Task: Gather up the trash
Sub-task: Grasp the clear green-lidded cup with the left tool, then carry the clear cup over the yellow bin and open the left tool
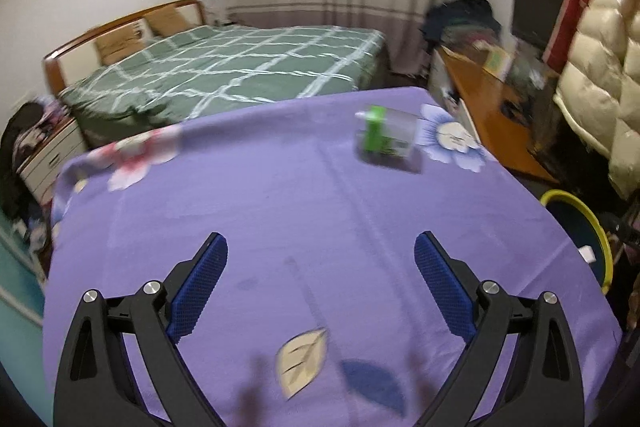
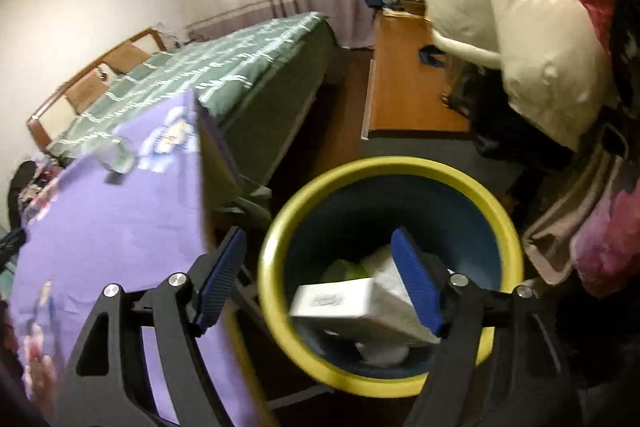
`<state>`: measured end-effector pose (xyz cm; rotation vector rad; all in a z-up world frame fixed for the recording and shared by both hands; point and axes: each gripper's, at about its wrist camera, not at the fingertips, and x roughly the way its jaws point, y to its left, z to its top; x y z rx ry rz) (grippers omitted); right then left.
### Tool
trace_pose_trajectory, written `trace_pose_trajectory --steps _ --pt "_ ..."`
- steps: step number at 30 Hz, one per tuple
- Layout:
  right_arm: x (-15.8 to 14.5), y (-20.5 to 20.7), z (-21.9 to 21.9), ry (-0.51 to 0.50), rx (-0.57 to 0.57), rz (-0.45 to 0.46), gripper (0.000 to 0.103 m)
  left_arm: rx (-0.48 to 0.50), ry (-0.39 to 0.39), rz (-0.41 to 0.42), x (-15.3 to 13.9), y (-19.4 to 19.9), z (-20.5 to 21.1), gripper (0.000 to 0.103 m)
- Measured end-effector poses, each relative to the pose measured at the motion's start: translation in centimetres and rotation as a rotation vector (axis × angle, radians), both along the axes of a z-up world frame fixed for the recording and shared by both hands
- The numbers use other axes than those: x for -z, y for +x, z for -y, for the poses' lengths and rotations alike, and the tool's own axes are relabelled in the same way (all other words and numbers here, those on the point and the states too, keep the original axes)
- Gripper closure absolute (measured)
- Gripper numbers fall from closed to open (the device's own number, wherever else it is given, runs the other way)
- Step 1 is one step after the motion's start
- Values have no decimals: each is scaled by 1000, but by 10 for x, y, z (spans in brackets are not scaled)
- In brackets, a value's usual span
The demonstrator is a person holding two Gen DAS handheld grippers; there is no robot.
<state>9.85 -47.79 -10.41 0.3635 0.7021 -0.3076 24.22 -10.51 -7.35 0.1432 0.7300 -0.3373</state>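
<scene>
Claws: both mine stand wide with nothing between the pads. right claw [image 2: 318, 281] hangs over the bin, left claw [image 1: 320, 287] over the bench.
Bench: purple cloth [image 1: 280, 195], one item left on it as far as I can see, near the far right corner.
Bin: yellow-rimmed, dark blue inside [image 2: 276, 227], on the floor just beside the bench edge. White box [image 2: 336, 301] and crumpled paper [image 2: 390, 287] already in it.
Bottle: clear, lying down, green label [image 1: 386, 139], well apart from my left claw. Blurred, so I can't tell which way it lies.
Risk, bottle: smooth round plastic. I'd judge an off-centre pinch squirts it off the far edge.
Risk, cloth: loose fabric. Low pads could snag and drag it.
Risk, bin: box sits high inside. A long drop may bounce out.
</scene>
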Motion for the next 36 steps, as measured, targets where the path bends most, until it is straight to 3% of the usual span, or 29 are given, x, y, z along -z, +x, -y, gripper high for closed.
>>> trace_pose_trajectory --steps 11,29,30,32,36 --pt "-10 35 -65 -10 -162 64 30 108 35 -5 3 52 85 8" --pt "9 50 -65 69 -183 17 30 199 59 -67 43 169 133 6" --pt "9 49 -64 75 -182 23 30 204 59 -72 45 173 136 7" --pt "7 46 -62 73 -184 37 30 207 66 -97 49 180 140 31" --pt "1 32 -60 26 -189 44 30 226 71 -102 45 174 148 32"
